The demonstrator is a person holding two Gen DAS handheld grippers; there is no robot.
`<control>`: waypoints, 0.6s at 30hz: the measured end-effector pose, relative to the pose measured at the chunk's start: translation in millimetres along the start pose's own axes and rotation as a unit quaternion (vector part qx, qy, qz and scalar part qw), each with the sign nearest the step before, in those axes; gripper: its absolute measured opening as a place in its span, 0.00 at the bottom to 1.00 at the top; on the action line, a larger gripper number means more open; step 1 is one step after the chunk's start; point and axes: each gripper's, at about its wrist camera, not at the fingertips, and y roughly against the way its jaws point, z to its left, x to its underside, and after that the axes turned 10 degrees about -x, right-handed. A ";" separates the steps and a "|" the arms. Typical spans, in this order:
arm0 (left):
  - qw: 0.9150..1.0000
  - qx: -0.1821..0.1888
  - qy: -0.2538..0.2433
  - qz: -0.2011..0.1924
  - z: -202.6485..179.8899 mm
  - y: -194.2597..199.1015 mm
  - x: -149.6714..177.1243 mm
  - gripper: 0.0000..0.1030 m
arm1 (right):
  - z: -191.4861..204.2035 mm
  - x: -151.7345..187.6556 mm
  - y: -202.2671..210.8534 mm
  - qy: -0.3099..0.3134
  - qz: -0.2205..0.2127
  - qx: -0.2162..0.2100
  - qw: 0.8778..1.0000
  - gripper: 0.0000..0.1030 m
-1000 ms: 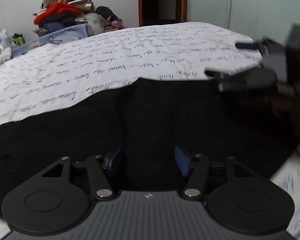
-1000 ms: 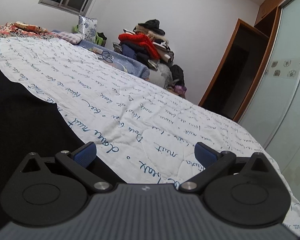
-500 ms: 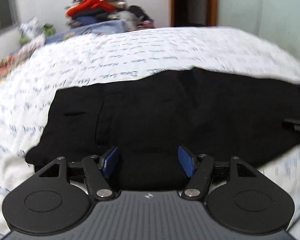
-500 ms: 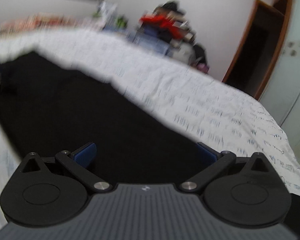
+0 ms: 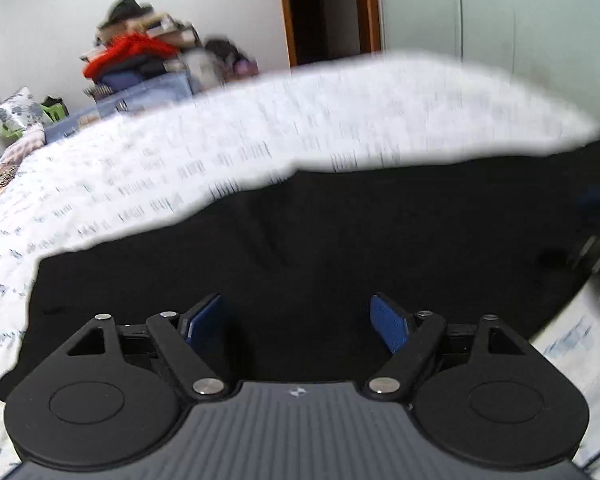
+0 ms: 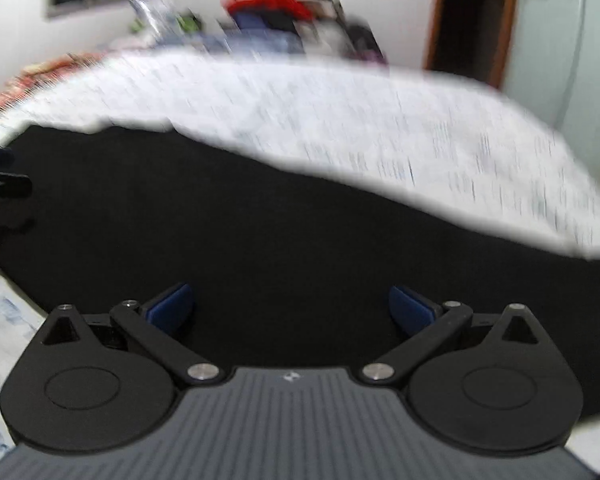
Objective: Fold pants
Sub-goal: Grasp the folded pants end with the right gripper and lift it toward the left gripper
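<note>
The black pants lie flat across the near side of the white, script-printed bedspread, a dark sheet with only faint creases. Left gripper and right gripper both hang over the cloth, fingers spread and pinching nothing.

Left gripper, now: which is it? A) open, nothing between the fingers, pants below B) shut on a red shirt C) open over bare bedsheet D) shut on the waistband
A: the left gripper has its blue pads spread apart with nothing between them, and the black pants lie spread on the bedsheet under and ahead of it.
</note>
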 end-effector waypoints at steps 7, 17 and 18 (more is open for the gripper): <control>0.998 -0.027 -0.041 -0.047 -20.5 22.3 4.0 0.79 | -4.6 12.4 36.3 0.019 0.011 -0.007 1.000 1.00; 0.994 -0.028 -0.088 -0.066 -94.3 -4.8 -23.6 0.91 | -72.4 11.8 37.6 -0.053 0.009 0.124 0.991 1.00; 0.992 -0.041 -0.090 -0.081 -98.7 -1.4 -18.9 0.91 | -75.6 16.3 43.0 -0.063 0.001 0.110 0.992 1.00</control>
